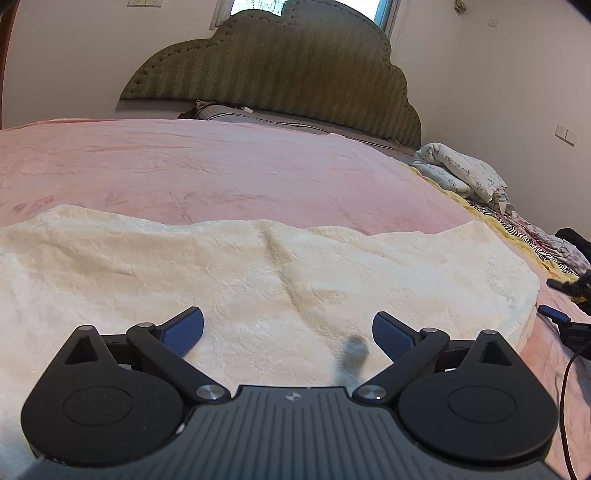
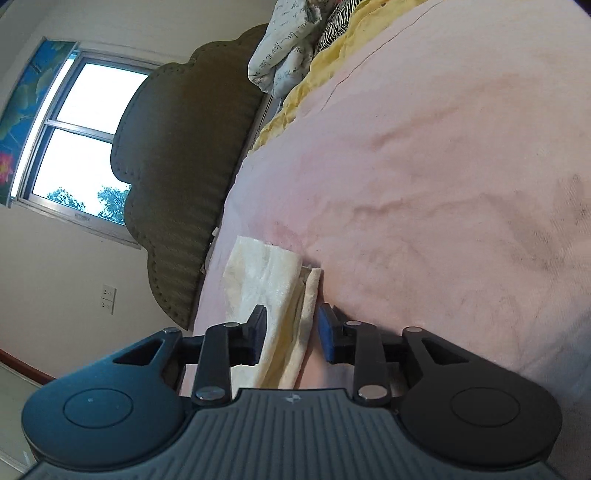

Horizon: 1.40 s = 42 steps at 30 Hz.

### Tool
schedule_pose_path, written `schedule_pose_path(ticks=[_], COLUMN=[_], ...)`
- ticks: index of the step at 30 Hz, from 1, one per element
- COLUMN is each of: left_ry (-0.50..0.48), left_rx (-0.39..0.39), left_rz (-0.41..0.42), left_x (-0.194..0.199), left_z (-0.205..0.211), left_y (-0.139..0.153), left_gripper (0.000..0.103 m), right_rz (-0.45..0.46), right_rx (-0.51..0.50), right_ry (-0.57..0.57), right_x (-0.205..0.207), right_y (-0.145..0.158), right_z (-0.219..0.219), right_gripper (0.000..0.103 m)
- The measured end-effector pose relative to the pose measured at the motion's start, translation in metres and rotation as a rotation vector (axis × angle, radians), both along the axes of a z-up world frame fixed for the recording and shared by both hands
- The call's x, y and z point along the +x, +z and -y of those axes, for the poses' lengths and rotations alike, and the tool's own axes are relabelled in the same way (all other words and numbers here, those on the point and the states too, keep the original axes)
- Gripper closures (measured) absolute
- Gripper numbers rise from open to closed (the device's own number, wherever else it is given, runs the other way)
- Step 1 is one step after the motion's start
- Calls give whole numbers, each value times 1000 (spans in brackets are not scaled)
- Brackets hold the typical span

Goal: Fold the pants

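Observation:
Cream, textured pants (image 1: 258, 280) lie spread flat on a pink bedspread (image 1: 221, 162), filling the near half of the left wrist view. My left gripper (image 1: 288, 328) is open, hovering just above the cloth, with nothing between its blue pads. In the right wrist view, which is rolled sideways, a folded edge of the pants (image 2: 273, 291) runs between the fingers of my right gripper (image 2: 291, 332). Its jaws stand partly open around the cloth, with a gap on the right side. The right gripper's tip (image 1: 554, 315) shows at the right edge of the left wrist view.
An olive padded headboard (image 1: 280, 66) stands at the far end of the bed. A rolled white printed quilt (image 1: 461, 173) and a yellow and zebra-patterned heap (image 2: 332, 33) lie along the bed's right side. A black cable (image 1: 565, 387) hangs at the right. A window (image 2: 74, 140) is behind.

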<state>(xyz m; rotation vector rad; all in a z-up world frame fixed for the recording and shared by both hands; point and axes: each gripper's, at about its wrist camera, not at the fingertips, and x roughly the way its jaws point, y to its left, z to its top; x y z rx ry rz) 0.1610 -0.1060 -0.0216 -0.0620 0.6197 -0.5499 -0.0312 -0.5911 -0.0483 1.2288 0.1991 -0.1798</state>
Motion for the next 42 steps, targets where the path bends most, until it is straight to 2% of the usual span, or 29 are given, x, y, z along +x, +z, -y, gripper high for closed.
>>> schedule_pose_path(ticks=[1, 3, 5, 7, 9, 13, 15, 16, 17, 18, 19, 20, 23, 26, 28, 31, 34, 38, 42], left_ry=[0, -1, -1, -1, -1, -1, -2, -2, -2, -3, -3, -3, -4, 5, 25, -40, -55, -53, -87], left_rx=[1, 1, 1, 2, 1, -2, -3, -4, -6, -9, -11, -13, -12, -37, -119, -400, -624, -805, -980], left_rz=[0, 0, 0, 0, 0, 0, -1, -2, -2, -3, -4, -5, -5, -6, -46, -248, -417, -482, -607], left_x=[0, 0, 0, 0, 0, 0, 1, 0, 0, 1, 1, 1, 2, 1, 1, 15, 31, 42, 50], left_z=[1, 1, 1, 1, 1, 1, 1, 1, 1, 1, 0, 0, 0, -5, -13, -26, -29, -34, -35], left_y=[1, 1, 1, 0, 0, 0, 0, 0, 0, 0, 0, -1, 0, 1, 4, 4, 0, -4, -17], left_gripper=[4, 4, 3, 3, 3, 3, 3, 3, 3, 3, 3, 3, 3, 4, 5, 3, 4, 3, 1], right_rz=[-2, -19, -61, -109, -114, -66, -68, -75, -82, -83, -54, -25, -9, 44, 76, 118, 143, 146, 161], right_rx=[-19, -70, -138, -201, -232, -257, -310, -337, -343, -308, -239, -215, -264, -273, -319, -450, -620, -905, -1167], right_ry=[8, 29, 63, 66, 49, -16, -13, -19, -16, -2, 11, 17, 19, 10, 15, 51, 110, 216, 393], right_x=[4, 13, 28, 40, 50, 61, 72, 77, 82, 87, 87, 85, 76, 68, 63, 59, 60, 65, 72], right_y=[3, 14, 27, 32, 32, 31, 32, 32, 29, 23, 12, 8, 16, 31, 47, 76, 104, 129, 125], right_z=[-2, -8, -17, -29, -35, -38, -39, -40, -39, -34, -27, -23, -25, -28, -35, -55, -86, -150, -235], right_gripper=[61, 33, 17, 13, 12, 12, 18, 27, 64, 85, 86, 88, 88, 89, 89, 89, 89, 89, 89])
